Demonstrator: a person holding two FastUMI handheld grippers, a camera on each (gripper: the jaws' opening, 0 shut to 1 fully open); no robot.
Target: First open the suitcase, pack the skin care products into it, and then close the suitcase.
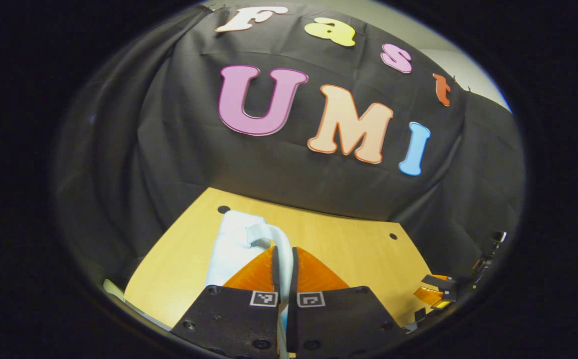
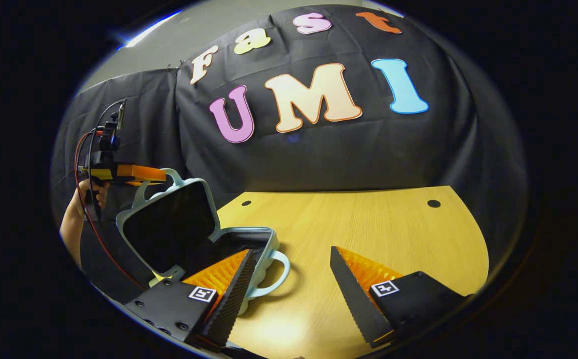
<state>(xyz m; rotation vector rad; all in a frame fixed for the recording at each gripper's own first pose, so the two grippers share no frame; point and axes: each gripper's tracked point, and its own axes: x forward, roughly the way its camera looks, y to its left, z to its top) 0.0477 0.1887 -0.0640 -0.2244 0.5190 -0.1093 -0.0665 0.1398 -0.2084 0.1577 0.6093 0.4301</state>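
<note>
Pale blue-white plastic is the thing to watch here: the suitcase [image 2: 204, 239] sits on the wooden table [image 2: 368, 224] at about 8 o'clock in the right gripper view, its lid [image 2: 169, 224] tilted up and showing a dark lining, the bottom half lying flat with 1 handle loop [image 2: 274, 276] toward the table's middle. The left gripper [image 2: 162, 174], held by a hand [image 2: 89, 194] at 9 o'clock, has its 2 fingers clenched on the lid handle [image 2: 172, 175] at the lid's top edge. In the left gripper view that same white lid handle [image 1: 274, 239] runs down between the closed fingers at 6 o'clock, the lid's outer shell beyond it. The right gripper [image 2: 291, 286] hangs over the table just beside the case, its 2 fingers spread wide apart and grasping nothing.
</note>
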